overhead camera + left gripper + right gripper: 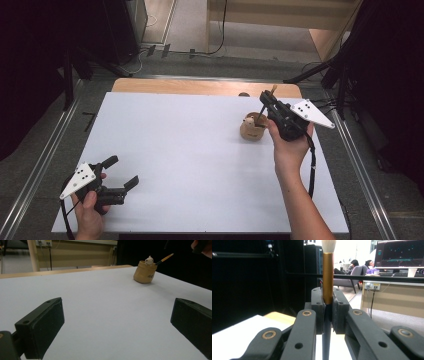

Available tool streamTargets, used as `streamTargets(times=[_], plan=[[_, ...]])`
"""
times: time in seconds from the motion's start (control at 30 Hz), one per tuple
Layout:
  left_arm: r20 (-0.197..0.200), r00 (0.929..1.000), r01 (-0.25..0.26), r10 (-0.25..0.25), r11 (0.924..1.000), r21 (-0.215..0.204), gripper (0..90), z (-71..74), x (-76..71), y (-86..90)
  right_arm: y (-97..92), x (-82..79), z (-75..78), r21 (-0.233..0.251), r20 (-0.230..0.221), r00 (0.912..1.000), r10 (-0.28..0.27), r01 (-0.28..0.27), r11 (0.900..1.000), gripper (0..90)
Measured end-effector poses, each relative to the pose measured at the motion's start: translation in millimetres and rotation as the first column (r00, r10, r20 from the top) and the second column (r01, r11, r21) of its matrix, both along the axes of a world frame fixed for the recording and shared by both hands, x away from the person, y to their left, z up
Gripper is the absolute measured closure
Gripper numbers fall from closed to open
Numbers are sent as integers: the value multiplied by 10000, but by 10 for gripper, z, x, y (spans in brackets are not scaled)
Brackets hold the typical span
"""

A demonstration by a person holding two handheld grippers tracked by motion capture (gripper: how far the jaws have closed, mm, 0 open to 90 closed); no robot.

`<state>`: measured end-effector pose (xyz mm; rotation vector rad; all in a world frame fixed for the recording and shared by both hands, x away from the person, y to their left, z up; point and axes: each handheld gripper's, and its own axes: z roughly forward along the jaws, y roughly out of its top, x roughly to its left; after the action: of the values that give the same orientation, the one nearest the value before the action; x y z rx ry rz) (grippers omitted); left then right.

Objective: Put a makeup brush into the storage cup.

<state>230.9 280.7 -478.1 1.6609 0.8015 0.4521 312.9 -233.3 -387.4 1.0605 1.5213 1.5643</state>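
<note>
Right gripper (pixel 327 302) clamped a gold-ferruled, white-bristled brush (pixel 328 277); shaft upright | small tan pot (pixel 251 131) directly beneath | left gripper (pixel 120 175) wide, idle

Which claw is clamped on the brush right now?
The right claw, shut on the brush beside the tan pot; the left claw stands open, holding nothing.
</note>
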Motion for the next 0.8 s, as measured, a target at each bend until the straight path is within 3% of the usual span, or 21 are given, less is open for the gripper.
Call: streamTargets(times=[0.1, 0.3, 0.53, 0.8], plan=[[-40, 10000, 10, -10, 10000, -12, 0, -6, 6, 4, -12, 86, -71, -186, -179, 9997, -159, 155, 9997, 836], [-30, 10000, -23, 23, 10000, -54, 0, -3, 4, 12, -34, 209, -162, -101, -156, 9994, -320, 318, 9994, 835], [-58, 10000, 2, -2, 10000, -42, 0, -7, 6, 6, -69, 321, -288, -408, -496, 9974, -524, 504, 9979, 836], [-74, 10000, 1, -1, 10000, -12, 0, -13, 5, -5, -120, 399, -403, -396, -1051, 9930, -539, 500, 9980, 837]])
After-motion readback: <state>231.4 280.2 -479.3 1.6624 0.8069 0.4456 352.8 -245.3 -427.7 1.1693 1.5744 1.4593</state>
